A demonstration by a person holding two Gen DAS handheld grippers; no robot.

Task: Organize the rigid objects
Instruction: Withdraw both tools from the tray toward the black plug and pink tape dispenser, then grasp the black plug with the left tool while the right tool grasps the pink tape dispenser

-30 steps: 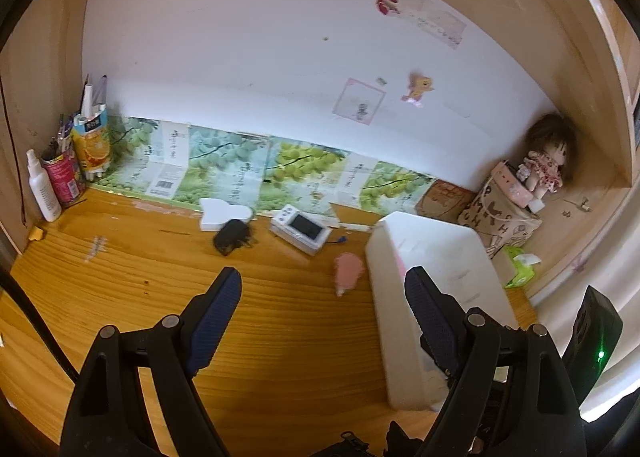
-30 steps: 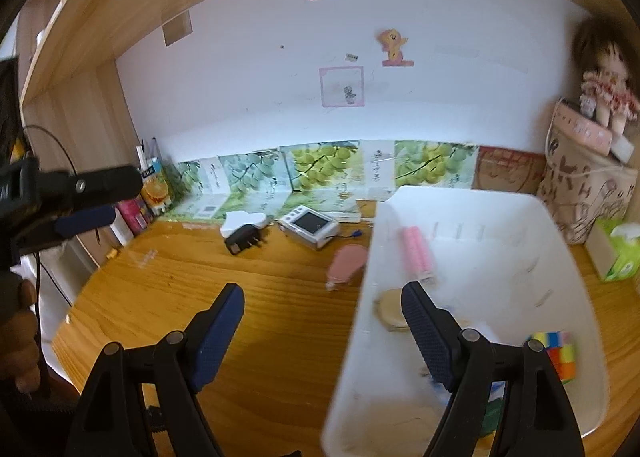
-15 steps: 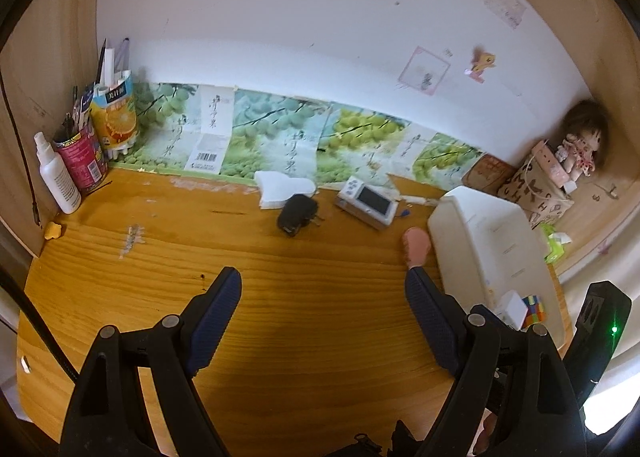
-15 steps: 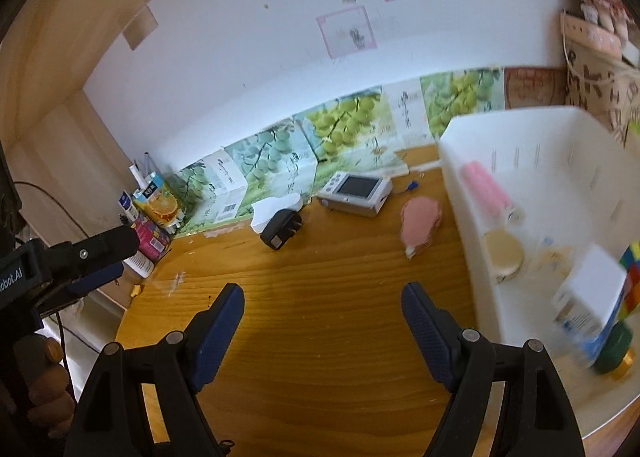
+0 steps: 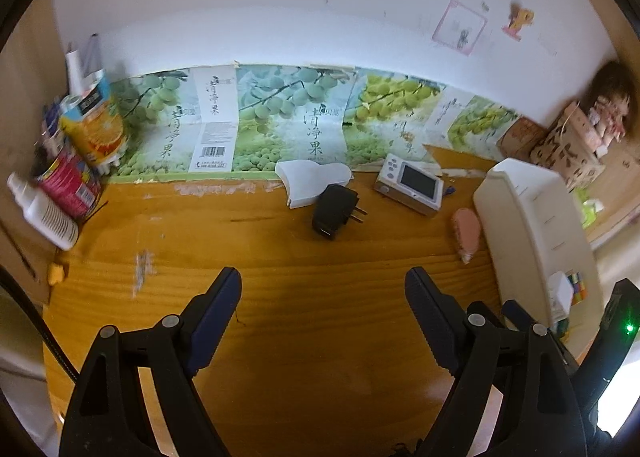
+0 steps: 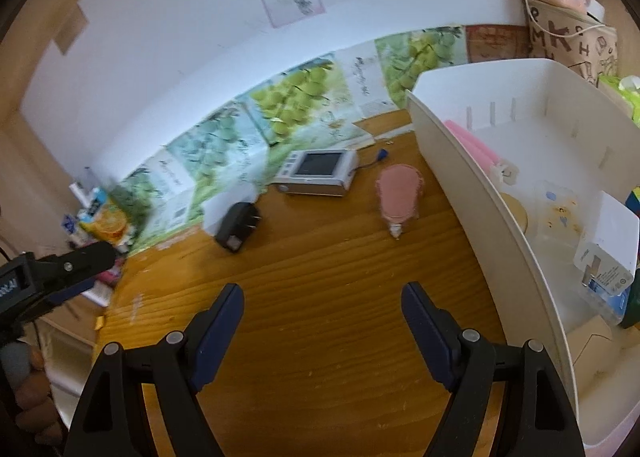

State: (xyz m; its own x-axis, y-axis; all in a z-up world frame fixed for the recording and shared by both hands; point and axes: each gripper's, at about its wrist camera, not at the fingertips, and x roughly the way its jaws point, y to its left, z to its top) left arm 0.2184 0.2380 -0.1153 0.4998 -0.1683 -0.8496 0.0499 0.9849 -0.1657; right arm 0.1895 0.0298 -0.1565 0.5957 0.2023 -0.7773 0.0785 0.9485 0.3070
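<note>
On the wooden desk lie a black plug adapter (image 5: 334, 210) (image 6: 237, 227), a white heart-shaped box (image 5: 314, 181), a small white screen device (image 5: 412, 184) (image 6: 318, 172) and a pink oval object (image 5: 466, 232) (image 6: 399, 195). A white bin (image 5: 532, 225) (image 6: 460, 173) at the right holds a pink tube (image 6: 478, 147), a white box (image 6: 608, 253) and a colour cube (image 5: 576, 289). My left gripper (image 5: 323, 291) hangs open over bare wood, short of the adapter. My right gripper (image 6: 322, 305) is open too, empty, beside the bin's left wall.
A white spray bottle (image 5: 44, 207), a red can (image 5: 68, 177) and an orange carton (image 5: 94, 125) crowd the back left corner. A patterned bag (image 5: 568, 145) with a doll (image 5: 608, 109) stands at the back right. Grape-print cardboard (image 5: 280, 117) lines the wall.
Both grippers have tipped downward and come closer to the desk, shifting left away from the bin; the right one has also rolled. Jaws stayed the same width.
</note>
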